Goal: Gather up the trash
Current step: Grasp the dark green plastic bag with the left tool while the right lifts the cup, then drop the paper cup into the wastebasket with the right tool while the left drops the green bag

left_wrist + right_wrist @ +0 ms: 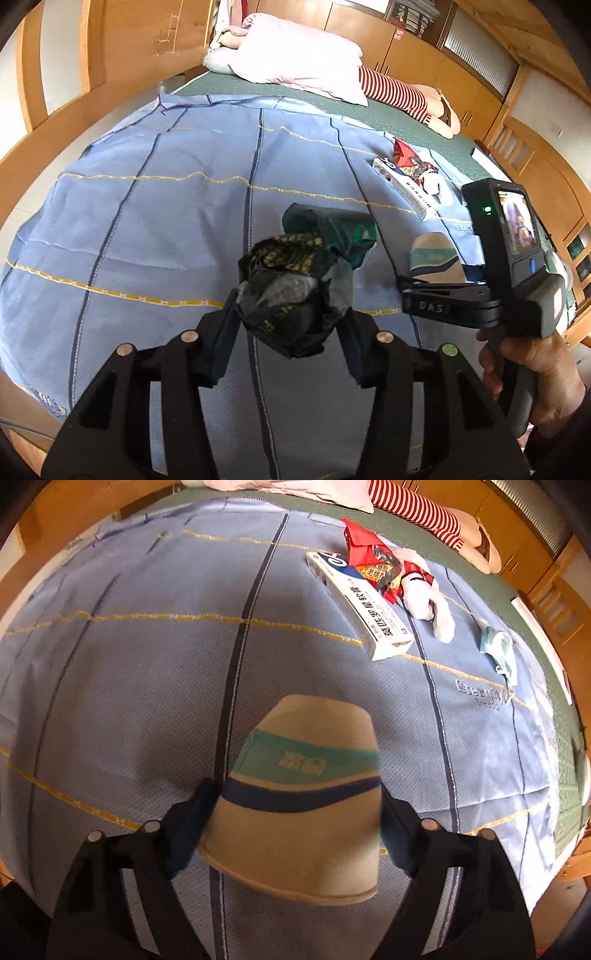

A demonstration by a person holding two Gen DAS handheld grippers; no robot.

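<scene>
The left gripper [290, 317] pinched a dark crumpled wrapper [291, 291] at lower centre, a green bag [332, 229] just beyond. The right gripper [295, 812] clamped a paper cup [306, 786] with a teal band; "DAS" showed on its body in the left view only. Upper right: a white box [362, 594], red wrapper [373, 561] and, in the right view only, a mask [498, 650] on the blue sheet [129, 683].

"DAS" on right gripper [436, 306]; blanket [147, 686] logo (unreadable).
</scene>
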